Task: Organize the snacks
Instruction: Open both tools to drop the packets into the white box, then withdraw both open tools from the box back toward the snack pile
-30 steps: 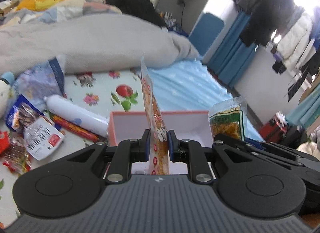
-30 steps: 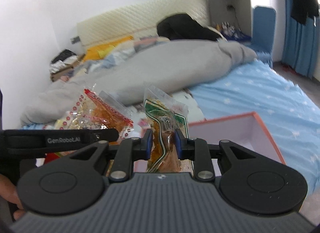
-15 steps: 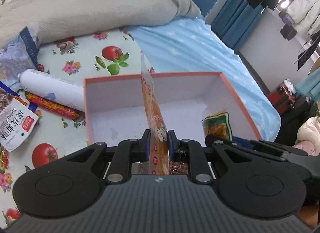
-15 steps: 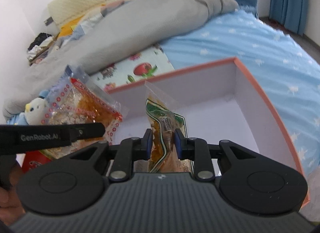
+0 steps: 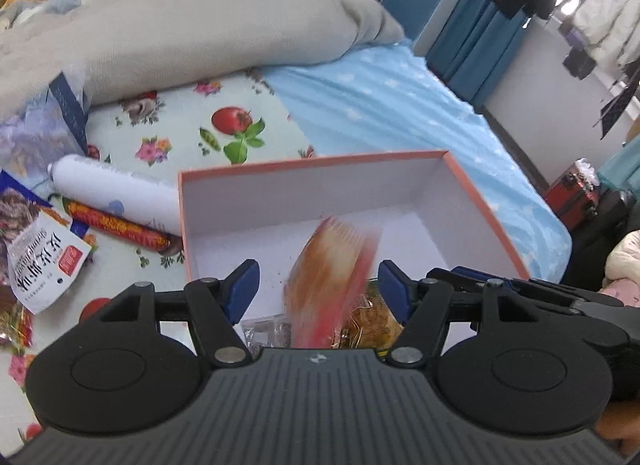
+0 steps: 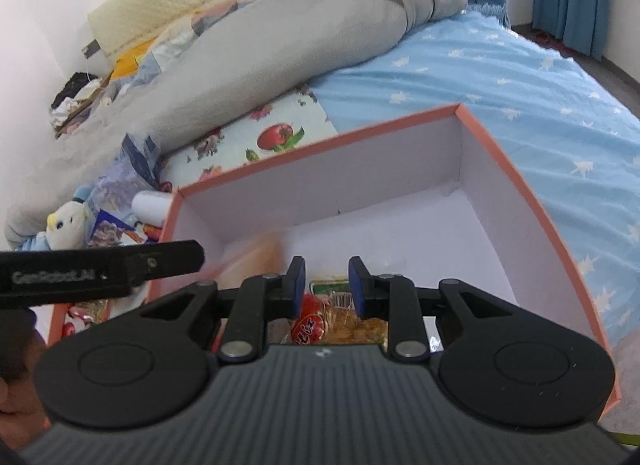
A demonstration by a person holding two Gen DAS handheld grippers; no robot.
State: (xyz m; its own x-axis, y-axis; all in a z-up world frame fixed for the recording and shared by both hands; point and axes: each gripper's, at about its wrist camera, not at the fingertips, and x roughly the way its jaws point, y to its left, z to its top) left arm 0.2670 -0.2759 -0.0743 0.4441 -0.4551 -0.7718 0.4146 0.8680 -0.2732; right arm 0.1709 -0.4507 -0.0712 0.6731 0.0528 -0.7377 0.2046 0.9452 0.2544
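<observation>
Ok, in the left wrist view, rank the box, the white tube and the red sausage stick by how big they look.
1. box, by far the largest.
2. white tube, partly hidden behind the box.
3. red sausage stick, thinner, though about as long as the tube's visible part.

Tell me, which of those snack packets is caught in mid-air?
The red-and-orange packet, smeared by motion blur between the open left hand-held gripper's jaws, above the pink-rimmed box. The other packets look sharp and lie still.

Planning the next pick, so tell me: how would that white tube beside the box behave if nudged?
The white tube lies on its side and looks round, so it would probably roll. It touches the box and a red sausage stick, which may block it. Its smooth surface could be slippery.
</observation>
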